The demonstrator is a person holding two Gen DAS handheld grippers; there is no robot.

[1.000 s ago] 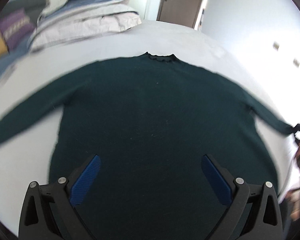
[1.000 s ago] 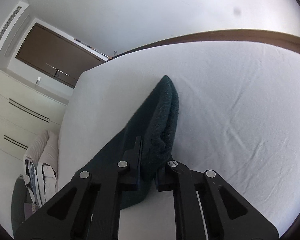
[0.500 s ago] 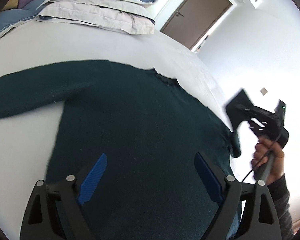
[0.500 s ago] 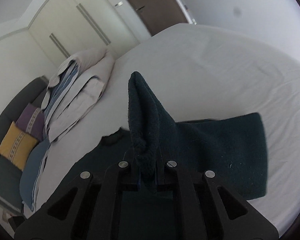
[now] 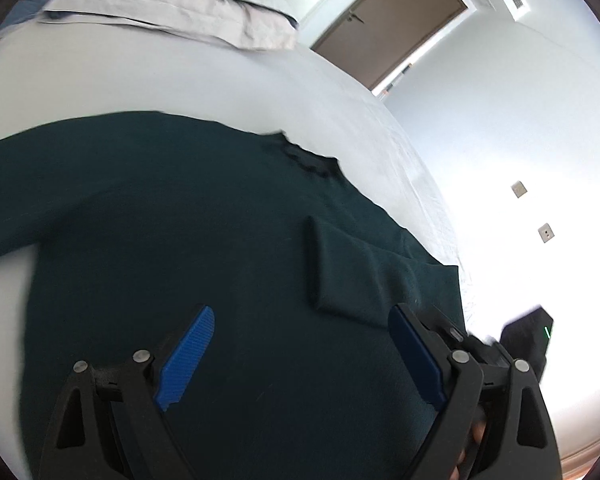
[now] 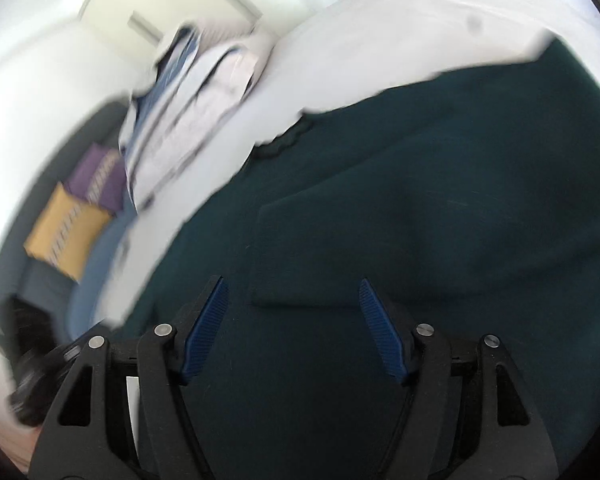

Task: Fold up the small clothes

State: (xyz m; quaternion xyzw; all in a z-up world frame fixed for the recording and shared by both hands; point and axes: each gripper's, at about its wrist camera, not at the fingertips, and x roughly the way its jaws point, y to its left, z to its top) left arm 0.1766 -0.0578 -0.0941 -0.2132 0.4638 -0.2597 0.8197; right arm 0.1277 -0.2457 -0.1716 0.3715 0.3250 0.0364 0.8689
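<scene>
On the white bed (image 5: 188,80) a dark green sweater (image 5: 172,216) lies spread flat, its right sleeve (image 5: 352,272) folded across the chest; left tongs (image 5: 300,356) and right tongs (image 6: 292,324) hover above it, both spread wide, gripping nothing; folded bedding (image 5: 172,4) lies far left.

Bed (image 5: 180,80), white sheet. Dark green sweater (image 5: 180,240) spread flat on it, one sleeve (image 5: 352,276) folded across body. Stacked pillows (image 5: 172,4) at far end.

Sweater (image 5: 180,220) lies on bed (image 5: 160,80), sleeve (image 5: 348,276) folded across it, pillows (image 5: 172,4) behind.
</scene>
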